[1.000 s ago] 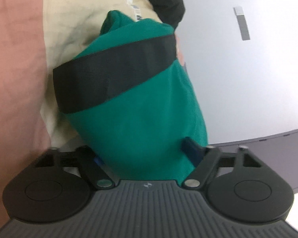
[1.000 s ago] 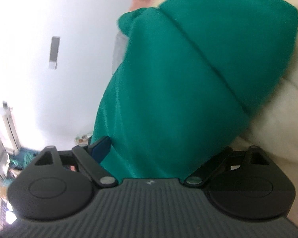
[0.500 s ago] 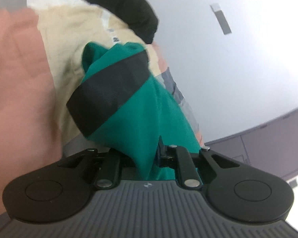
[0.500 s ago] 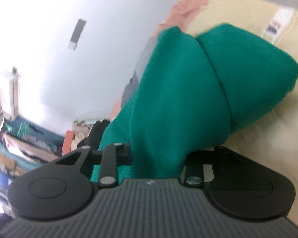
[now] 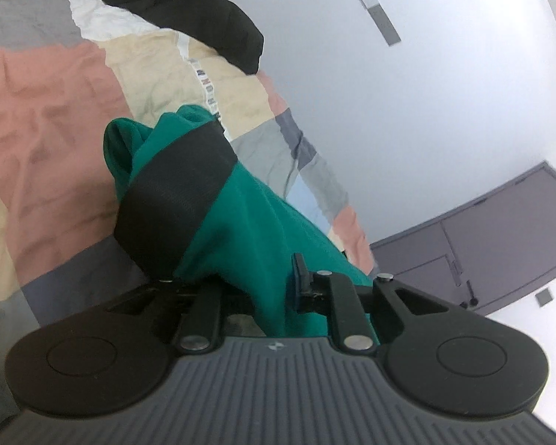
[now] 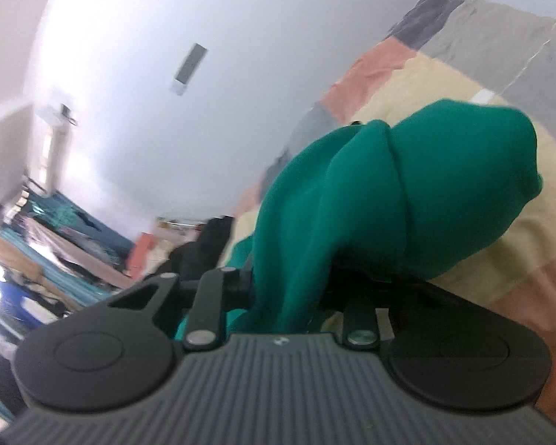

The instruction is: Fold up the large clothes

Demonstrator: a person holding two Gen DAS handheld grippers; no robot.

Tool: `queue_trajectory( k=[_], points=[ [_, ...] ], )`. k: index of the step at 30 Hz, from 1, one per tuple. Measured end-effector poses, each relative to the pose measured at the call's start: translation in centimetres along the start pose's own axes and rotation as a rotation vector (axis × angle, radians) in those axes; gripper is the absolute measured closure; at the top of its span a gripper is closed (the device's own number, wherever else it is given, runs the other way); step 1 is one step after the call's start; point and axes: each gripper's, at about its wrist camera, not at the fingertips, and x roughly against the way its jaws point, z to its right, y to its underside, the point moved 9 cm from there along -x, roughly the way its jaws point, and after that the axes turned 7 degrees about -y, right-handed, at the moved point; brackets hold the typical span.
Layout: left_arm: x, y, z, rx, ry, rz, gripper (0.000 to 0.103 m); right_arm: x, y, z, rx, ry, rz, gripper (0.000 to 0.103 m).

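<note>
The green garment [image 5: 248,222] fills the middle of both wrist views, bunched in thick folds that run forward from the fingers over a patchwork bedspread [image 5: 48,118] in pink, cream and grey. In the left view its long axis runs from the fingers up and to the left, ending in a rounded bunch; a broad black band [image 5: 174,200] crosses it near the far end. In the right view the cloth [image 6: 407,200] rises from the fingers up and to the right into a bulging fold. The picture is blurred there, and the garment's full outline and its lower edges are hidden behind the gripper bodies, so what kind of garment it is cannot be told.

The left gripper [image 5: 263,289] is clamped on a pinch of the green cloth, its jaws having just eased slightly wider; the left finger is mostly covered by fabric. The right gripper [image 6: 289,293] is likewise closed on a gathered fold, its jaws having just narrowed further, with both fingertips buried in the cloth.

Beyond the left fingers, at the far end of the bedspread, lies a dark garment [image 5: 189,0], cut off by the top edge.
</note>
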Motion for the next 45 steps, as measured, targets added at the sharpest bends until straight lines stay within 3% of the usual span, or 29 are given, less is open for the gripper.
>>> queue_trajectory(
  k=[4,5,8,12,16,22,26,29,35,41,45],
  points=[
    [-0.8,0.2,-0.1,-0.011,0.016,-0.012,0.072,-0.6,0.0,1.0,-0.021,0.048,-0.028,0.067],
    [-0.7,0.1,-0.1,-0.007,0.035,-0.011,0.063,-0.5,0.0,0.8,-0.025,0.031,-0.024,0.062],
    [0.5,-0.4,0.5,0.01,0.099,-0.002,0.054,0.4,-0.5,-0.1,-0.014,-0.025,0.023,0.043],
    [1.0,-1.8,2.1,-0.013,0.155,0.041,0.051,-0.2,-1.6,-1.1,0.004,-0.042,0.05,0.042],
    [0.3,-3.6,4.1,-0.082,0.164,0.08,0.047,-2.0,-3.5,-2.4,0.065,-0.046,0.06,0.042],
    [-2.4,-6.8,6.5,-0.271,0.114,0.149,0.047,-6.1,-5.9,-3.6,0.203,-0.014,0.039,0.042],
    [-4.8,-9.3,6.9,-0.327,0.083,0.189,0.046,-8.9,-7.0,-3.8,0.295,-0.004,0.017,0.032],
    [-7.2,-10.7,6.3,-0.378,0.032,0.201,0.046,-10.5,-8.0,-3.6,0.383,0.007,0.023,0.032],
    [-13.3,-12.8,3.8,-0.374,-0.043,0.167,0.046,-13.2,-9.0,-1.6,0.44,0.059,0.009,0.034],
    [-18.2,-13.5,2.4,-0.402,-0.079,0.14,0.046,-17.3,-8.7,0.3,0.619,0.154,-0.063,0.034],
    [-20.9,-13.5,1.2,-0.406,-0.102,0.118,0.046,-20.1,-8.5,2.7,0.627,0.185,-0.091,0.034]
  ],
)
